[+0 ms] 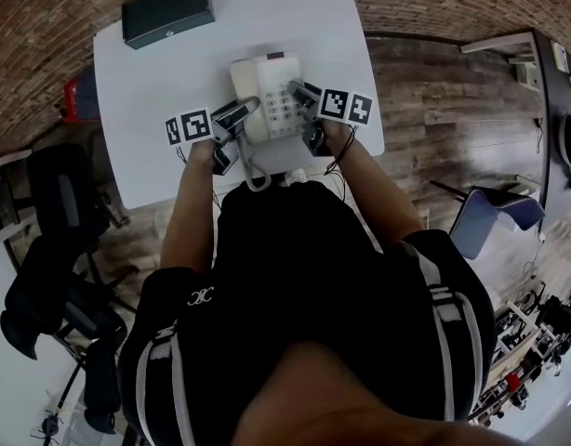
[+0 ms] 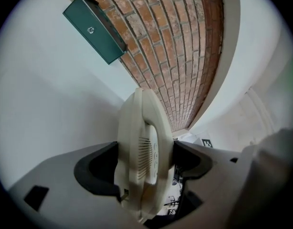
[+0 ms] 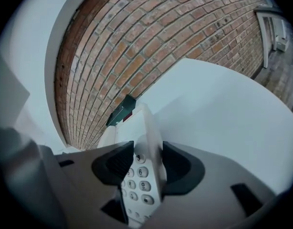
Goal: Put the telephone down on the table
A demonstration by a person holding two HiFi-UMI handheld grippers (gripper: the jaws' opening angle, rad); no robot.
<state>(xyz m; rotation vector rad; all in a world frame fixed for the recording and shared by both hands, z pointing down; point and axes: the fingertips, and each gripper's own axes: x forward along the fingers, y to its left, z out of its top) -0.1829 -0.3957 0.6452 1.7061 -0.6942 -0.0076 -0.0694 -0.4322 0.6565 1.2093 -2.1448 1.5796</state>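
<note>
While pinching telephone (image 1: 267, 96) by handset edge with left gripper (image 1: 241, 111) and by keypad edge with right gripper (image 1: 299, 91), holding it low over middle of table (image 1: 155, 63), touchdown unconfirmed; likely remaining: seat it flat, then unclamp both.

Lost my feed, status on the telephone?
Both clamped on telephone: left gripper, right gripper. Low over white table, touchdown unclear. Far green box well clear.

free: table (image 1: 146, 110) left side | blocked: telephone (image 1: 272, 91) centre, green box (image 1: 167, 10) far-left corner
</note>
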